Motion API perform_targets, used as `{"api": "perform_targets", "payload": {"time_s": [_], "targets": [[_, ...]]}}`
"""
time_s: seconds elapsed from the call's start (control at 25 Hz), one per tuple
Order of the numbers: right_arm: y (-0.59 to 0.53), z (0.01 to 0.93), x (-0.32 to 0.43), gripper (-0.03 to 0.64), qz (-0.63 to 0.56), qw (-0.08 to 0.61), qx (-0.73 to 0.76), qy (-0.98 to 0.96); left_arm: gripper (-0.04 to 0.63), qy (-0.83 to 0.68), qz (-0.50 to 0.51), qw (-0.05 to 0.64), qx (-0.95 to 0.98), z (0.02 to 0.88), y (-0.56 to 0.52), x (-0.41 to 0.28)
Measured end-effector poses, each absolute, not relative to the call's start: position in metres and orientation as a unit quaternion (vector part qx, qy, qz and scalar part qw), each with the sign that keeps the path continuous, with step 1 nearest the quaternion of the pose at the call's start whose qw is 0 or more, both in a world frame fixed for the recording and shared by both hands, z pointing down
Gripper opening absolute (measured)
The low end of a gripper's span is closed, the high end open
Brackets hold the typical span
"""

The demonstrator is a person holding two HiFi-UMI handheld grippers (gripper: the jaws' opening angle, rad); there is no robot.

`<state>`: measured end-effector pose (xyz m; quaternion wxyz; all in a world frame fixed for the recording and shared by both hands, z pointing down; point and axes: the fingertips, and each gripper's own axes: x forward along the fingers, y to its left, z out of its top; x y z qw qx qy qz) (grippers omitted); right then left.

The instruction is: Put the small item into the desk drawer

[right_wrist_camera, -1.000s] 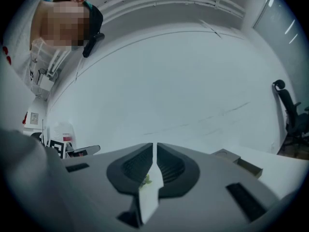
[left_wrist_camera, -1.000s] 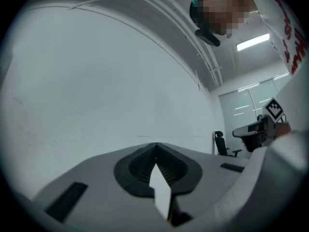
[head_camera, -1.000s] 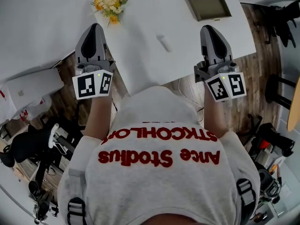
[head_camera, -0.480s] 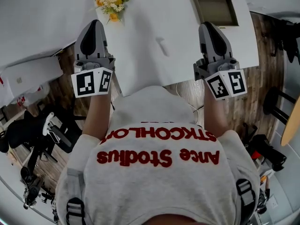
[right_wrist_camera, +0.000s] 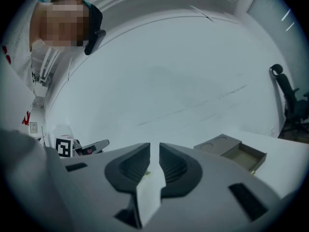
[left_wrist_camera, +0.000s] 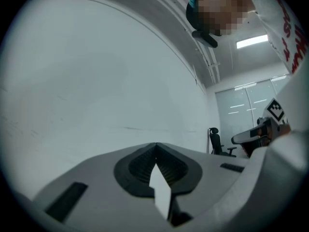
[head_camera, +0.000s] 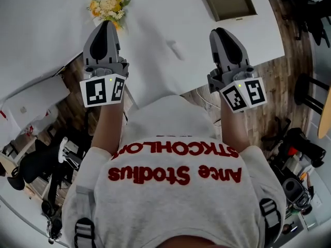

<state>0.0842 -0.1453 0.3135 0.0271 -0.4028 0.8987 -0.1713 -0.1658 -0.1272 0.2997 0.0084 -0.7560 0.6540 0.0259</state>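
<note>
Head view shows us the white desk [head_camera: 51, 30] first, then the drawer [head_camera: 227, 1] standing open near its far right corner. Next come our tools. The left gripper [head_camera: 106, 25] has its jaws pressed together on nothing. The right gripper [head_camera: 220, 32] sits closer to the desk's middle than a second ago, and its jaws have just been opening to a narrow gap, nothing between them. Smallest, the small item [head_camera: 176, 49] lies untouched on the desk between both grippers. We judge the pick-up is being readied.

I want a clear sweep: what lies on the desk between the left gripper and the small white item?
Nothing. In the head view, only bare white desk separates the left gripper from the small white item.
</note>
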Motion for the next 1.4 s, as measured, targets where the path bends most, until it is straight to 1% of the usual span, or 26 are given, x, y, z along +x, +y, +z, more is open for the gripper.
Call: {"api": "perform_targets", "payload": {"time_s": [0.4,0.6,0.76,0.88,1.04,1.16,1.24,1.4], "targets": [[-0.140,0.355,0.073,0.066,-0.197,-0.024,-0.419,0.886,0.008,0.633,0.022,-0.014,-0.773,0.319,-0.136,-0.158],[-0.131,0.385,0.060,0.104,-0.225,-0.062,-0.411,0.881,0.008,0.627,0.008,-0.035,-0.778,0.341,-0.131,-0.158],[-0.131,0.412,0.057,0.109,-0.256,-0.083,-0.400,0.876,0.008,0.625,-0.004,-0.048,-0.779,0.357,-0.133,-0.154],[-0.125,0.435,0.051,0.149,-0.270,-0.113,-0.386,0.875,0.008,0.624,-0.012,-0.057,-0.779,0.368,-0.130,-0.152],[-0.113,0.462,0.045,0.153,-0.256,-0.152,-0.388,0.872,0.008,0.614,-0.032,-0.072,-0.785,0.385,-0.120,-0.147],[-0.105,0.485,0.040,0.167,-0.270,-0.176,-0.378,0.868,0.008,0.609,-0.044,-0.083,-0.787,0.398,-0.114,-0.144],[-0.097,0.501,0.038,0.186,-0.272,-0.205,-0.367,0.866,0.008,0.609,-0.049,-0.092,-0.786,0.405,-0.109,-0.144],[-0.089,0.527,0.038,0.190,-0.264,-0.254,-0.358,0.859,0.008,0.608,-0.058,-0.103,-0.785,0.416,-0.102,-0.143]]}}
